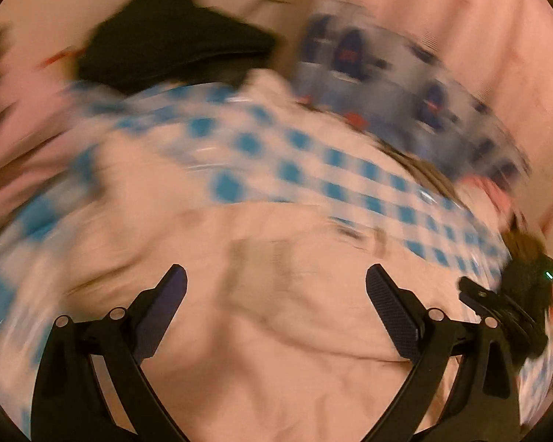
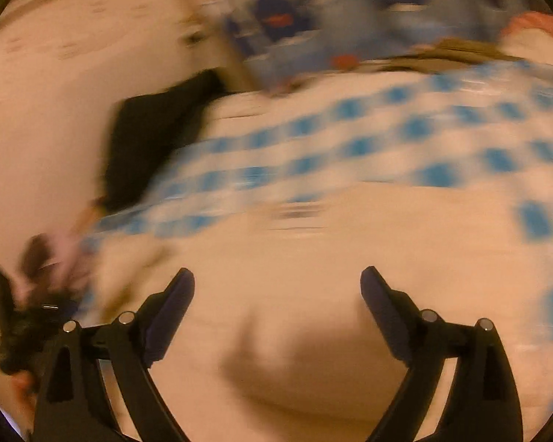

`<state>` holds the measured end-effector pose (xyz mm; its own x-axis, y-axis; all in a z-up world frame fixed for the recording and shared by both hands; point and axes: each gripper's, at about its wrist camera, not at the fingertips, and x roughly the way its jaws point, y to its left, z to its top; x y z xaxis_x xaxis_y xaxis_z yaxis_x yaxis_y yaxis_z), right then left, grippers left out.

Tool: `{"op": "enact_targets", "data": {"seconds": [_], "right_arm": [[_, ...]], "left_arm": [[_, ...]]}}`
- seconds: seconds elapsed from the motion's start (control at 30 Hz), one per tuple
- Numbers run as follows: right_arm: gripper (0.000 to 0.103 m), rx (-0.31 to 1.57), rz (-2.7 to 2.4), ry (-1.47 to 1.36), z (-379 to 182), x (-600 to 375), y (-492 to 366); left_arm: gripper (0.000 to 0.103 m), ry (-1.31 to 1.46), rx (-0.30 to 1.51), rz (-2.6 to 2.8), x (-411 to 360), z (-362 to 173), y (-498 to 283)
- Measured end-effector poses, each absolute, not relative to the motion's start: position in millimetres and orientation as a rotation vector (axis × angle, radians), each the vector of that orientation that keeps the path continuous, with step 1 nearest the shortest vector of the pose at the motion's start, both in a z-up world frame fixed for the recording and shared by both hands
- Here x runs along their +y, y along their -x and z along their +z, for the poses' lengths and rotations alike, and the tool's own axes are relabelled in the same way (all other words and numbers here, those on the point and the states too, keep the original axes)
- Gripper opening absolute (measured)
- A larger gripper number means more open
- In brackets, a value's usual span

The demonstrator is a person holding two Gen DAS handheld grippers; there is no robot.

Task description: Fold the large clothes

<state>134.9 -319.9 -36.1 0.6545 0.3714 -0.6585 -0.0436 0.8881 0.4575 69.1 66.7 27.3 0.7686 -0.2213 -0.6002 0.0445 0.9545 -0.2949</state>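
Both your tools, left tool (image 1: 276,276) and right tool (image 2: 278,280), gape wide and empty over the pale cream garment (image 1: 276,350) with blue-checked cloth (image 1: 313,162) beyond.

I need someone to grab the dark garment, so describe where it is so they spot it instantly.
Start from the big cloth with blue checks spread over the pale pink bedding. At its far edge, left of the blue printed fabric, lies the black garment. It is the only plain black piece, with no pattern.
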Motion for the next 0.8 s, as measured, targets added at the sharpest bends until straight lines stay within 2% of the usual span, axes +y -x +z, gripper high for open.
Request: {"op": "enact_targets", "data": {"seconds": [0.1, 0.2, 0.27, 0.37, 0.43, 0.57, 0.67, 0.8], "right_arm": [[0.088, 0.906, 0.163, -0.441, -67, -356, -134], [0.089, 1.004, 0.199, -0.491, -113, -371, -137], [0.095, 0.990, 0.227, -0.502, -116, -369, -138], [0.096, 1.010, 0.231, -0.455, -116, -363, -141], [0.096, 0.994, 0.242, -0.464, -115, -365, -135], [0.096, 0.975, 0.246, -0.489, -115, -368, -133], [0.096, 0.971, 0.236, -0.472, -115, -366, -134], [0.097, 0.963, 0.231, -0.457, -115, -364, -133]], "left_arm": [[0.094, 0.102, 0.727, -0.233, 5, 8, -96], [0.094, -0.090, 0.978, -0.138, -34, -63, -137], [0.097, -0.137, 1.004, -0.125, -37, -95, -144], [0.096, -0.179, 0.969, -0.121, -36, -70, -131], [0.096, -0.168, 0.873, -0.109, -20, -39, -117], [0.096, 0.039, 0.651, 0.077, 90, 51, -80], [0.096, 0.301, 0.693, 0.209, 189, 70, -88], [0.096, 0.444, 0.839, 0.217, 243, 49, -122]]}}
